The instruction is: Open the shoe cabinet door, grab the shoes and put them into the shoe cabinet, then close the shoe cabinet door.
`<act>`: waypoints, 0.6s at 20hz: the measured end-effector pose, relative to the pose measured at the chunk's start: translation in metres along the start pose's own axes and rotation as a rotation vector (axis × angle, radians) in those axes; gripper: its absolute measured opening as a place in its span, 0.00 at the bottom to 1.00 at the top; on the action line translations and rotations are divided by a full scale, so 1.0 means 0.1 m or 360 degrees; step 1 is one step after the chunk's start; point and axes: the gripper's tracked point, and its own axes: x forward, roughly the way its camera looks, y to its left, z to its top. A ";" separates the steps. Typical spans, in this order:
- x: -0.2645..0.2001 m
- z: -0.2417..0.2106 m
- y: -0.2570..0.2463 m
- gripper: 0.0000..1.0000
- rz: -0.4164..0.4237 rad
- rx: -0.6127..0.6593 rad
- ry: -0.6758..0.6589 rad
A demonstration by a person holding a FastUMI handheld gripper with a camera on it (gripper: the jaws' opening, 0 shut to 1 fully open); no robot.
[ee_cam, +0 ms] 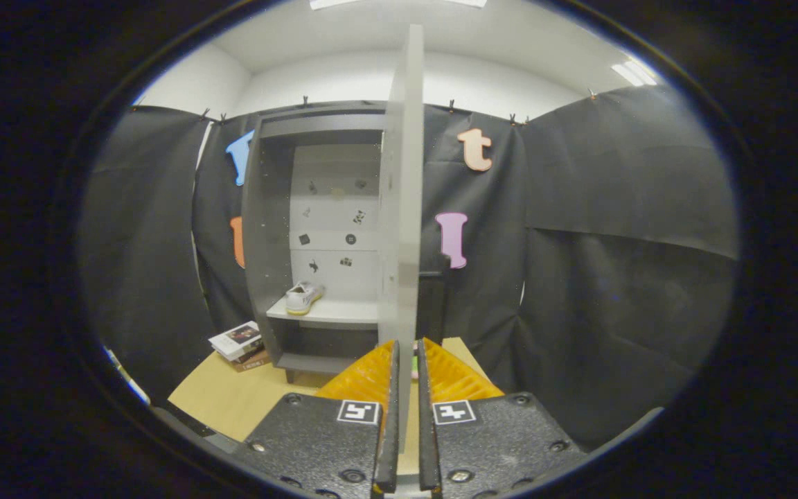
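Between the hand-held gripper (406, 374) fingers, door (402, 208) stands upright, seemingly clamped edge-on.

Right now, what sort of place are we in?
Probably a staged test booth, not a real hallway: black cloth hangs all around, and a shoe cabinet stands on a wooden table beside some books. A shoe sits inside; the gripper is shut on the open door.

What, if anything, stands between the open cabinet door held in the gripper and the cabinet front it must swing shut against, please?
Nothing visible does. The gripper is clamped on the edge of the door, and the shoe sits wholly on the shelf inside the cabinet.
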 end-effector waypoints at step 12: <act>0.70 -1.65 1.40 0.31 0.0377 -0.0026 0.0454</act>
